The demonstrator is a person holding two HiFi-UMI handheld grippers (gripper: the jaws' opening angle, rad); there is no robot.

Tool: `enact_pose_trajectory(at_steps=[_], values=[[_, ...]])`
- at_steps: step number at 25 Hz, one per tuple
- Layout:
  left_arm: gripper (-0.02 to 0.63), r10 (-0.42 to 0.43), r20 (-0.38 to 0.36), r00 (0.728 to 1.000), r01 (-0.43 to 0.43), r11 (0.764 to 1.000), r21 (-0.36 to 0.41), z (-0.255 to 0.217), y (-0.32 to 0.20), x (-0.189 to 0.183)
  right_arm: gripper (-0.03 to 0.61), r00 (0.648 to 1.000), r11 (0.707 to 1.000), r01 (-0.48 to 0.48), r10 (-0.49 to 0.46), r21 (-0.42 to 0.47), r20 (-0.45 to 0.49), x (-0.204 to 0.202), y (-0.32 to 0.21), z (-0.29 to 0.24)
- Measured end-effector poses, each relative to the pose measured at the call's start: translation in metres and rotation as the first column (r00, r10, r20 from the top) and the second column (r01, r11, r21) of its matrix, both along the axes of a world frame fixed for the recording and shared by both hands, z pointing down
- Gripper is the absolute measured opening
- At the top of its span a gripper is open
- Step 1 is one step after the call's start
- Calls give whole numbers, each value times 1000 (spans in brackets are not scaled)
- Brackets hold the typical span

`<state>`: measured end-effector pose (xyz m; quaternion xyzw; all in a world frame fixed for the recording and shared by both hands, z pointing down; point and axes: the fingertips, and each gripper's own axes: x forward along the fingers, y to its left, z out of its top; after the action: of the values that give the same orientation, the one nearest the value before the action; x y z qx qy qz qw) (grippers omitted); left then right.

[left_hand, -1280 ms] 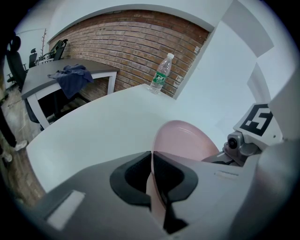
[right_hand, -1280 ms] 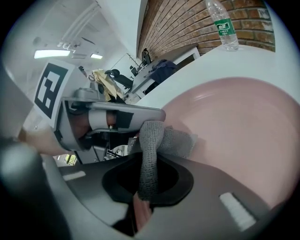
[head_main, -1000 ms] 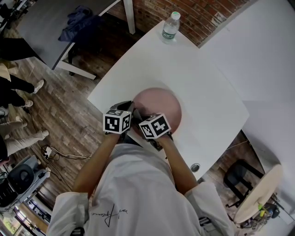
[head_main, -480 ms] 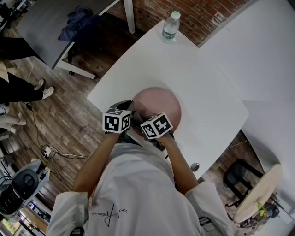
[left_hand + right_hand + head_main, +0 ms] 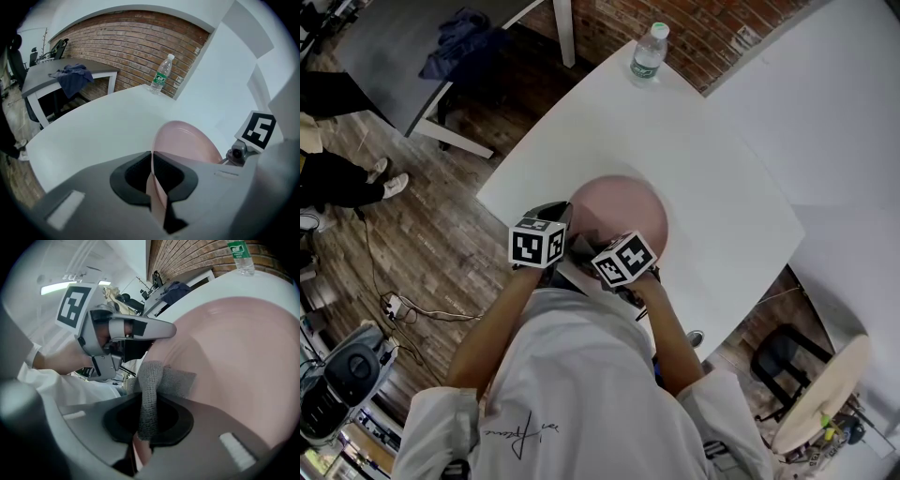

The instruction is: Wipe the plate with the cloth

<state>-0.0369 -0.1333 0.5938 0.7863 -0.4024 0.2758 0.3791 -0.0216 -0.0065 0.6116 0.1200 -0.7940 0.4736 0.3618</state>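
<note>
A pink plate (image 5: 623, 208) rests on the white table (image 5: 712, 178) just in front of me. My left gripper (image 5: 551, 230) is shut on the plate's near left rim; in the left gripper view the plate (image 5: 187, 145) rim runs straight between the jaws of the left gripper (image 5: 154, 187). My right gripper (image 5: 147, 420) is shut on a grey knitted cloth (image 5: 157, 383), which lies pressed on the plate's (image 5: 234, 362) inner face near the rim. In the head view the right gripper (image 5: 614, 246) sits over the plate's near edge; the cloth is hidden there.
A plastic water bottle (image 5: 648, 52) stands at the table's far edge, also seen as the bottle (image 5: 161, 75). A dark table with a blue garment (image 5: 455, 42) is at far left. People's legs (image 5: 342, 178) show on the wooden floor at left.
My right gripper has shifted slightly to the right and nearer along the plate's edge with the cloth. The left gripper and plate have stayed put.
</note>
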Motion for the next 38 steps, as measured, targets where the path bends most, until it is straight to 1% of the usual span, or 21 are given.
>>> enact_pose_trajectory(at_steps=[15,21,26,31,38], values=[[29,4,2,1000,-4,1000,3,0,3,-1,34,998,999,43,-43,10,-52,15,17,1],[29,21,-2,1000,-21,1000,-2,0,6,4,34,995,998,58,-56,25,-79,22,23,0],[29,38,13,999,-38,999,6,0,6,7,34,994,998,63,-60,28,-93,24,24,1],[29,43,11,999,-43,999,4,0,6,8,34,992,997,70,-66,35,-105,25,26,1],[29,49,10,999,-49,999,4,0,6,8,34,984,992,93,-80,82,-157,27,27,1]])
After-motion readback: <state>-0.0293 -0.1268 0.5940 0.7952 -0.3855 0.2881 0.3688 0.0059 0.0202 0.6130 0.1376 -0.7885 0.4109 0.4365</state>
